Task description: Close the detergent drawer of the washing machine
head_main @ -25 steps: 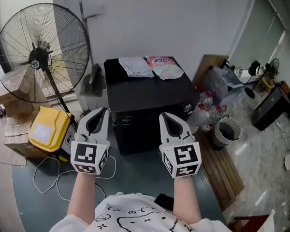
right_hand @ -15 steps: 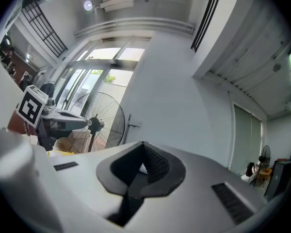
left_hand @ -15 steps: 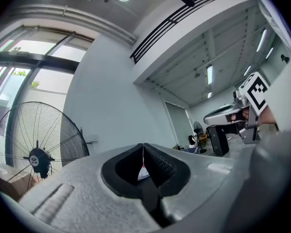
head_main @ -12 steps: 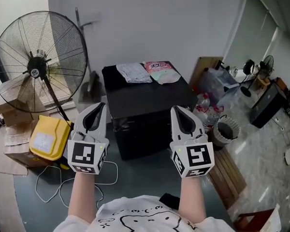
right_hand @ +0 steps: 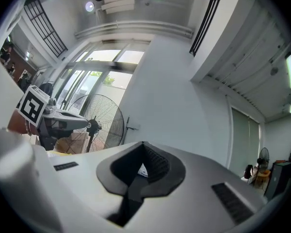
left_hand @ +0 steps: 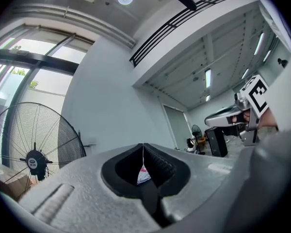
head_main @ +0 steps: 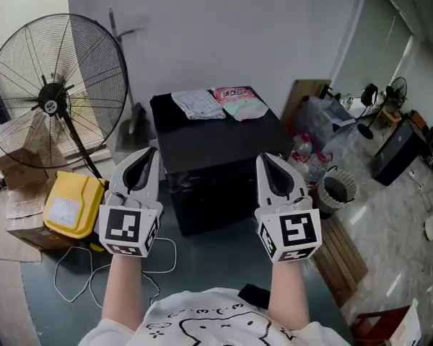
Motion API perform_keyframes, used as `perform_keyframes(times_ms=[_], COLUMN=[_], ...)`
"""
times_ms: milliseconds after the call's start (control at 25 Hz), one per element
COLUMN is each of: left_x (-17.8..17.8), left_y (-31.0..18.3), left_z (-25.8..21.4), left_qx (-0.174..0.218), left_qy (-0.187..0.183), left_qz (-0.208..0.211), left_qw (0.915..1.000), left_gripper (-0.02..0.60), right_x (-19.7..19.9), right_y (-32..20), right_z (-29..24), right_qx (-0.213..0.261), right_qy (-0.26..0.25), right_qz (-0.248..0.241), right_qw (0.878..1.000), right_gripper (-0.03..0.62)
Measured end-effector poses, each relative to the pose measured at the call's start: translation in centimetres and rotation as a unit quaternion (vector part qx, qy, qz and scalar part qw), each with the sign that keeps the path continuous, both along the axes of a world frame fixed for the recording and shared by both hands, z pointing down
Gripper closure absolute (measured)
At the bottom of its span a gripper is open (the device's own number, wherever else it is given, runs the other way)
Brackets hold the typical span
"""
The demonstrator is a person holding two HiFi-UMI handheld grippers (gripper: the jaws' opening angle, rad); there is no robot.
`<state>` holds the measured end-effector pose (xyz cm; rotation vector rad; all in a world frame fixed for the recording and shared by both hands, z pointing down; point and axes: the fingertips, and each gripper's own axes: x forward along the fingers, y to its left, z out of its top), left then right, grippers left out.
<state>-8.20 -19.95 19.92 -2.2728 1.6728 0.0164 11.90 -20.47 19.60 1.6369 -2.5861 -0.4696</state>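
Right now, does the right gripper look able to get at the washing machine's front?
Probably yes. The right gripper, jaws shut and empty, hangs in front of the black washing machine with nothing between them. The drawer itself I cannot make out on its dark front.

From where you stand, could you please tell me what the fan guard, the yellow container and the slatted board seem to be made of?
The fan guard looks like dark painted metal wire: thin radiating spokes. The yellow container is probably smooth moulded plastic: rounded corners, even colour. The slatted board seems matt brown wood: parallel planks.
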Motion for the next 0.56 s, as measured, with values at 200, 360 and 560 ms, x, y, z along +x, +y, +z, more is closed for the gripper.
perform_keyframes(times_ms=[200,360,560], left_x=[-0.09,0.02,0.18], left_y=[0.03,-0.16,-0.04], left_z=[-0.19,-0.22,-0.55], left_qx=[0.001,-0.001,0.002], left_qy=[0.001,0.001,0.001], left_qz=[0.001,0.002,0.004], left_qw=[1.0000,1.0000,1.0000], left_gripper=[0.565,0.565,0.564], right_x=[-0.41,-0.54,-0.66], right_y=[0.24,0.03,0.13], right_z=[-0.36,-0.71,-0.81], right_qx=[0.008,0.012,0.013], right_qy=[0.010,0.020,0.024], right_qz=[-0.003,-0.003,-0.003], right_qw=[1.000,1.000,1.000], right_gripper=[0.594,0.594,0.594])
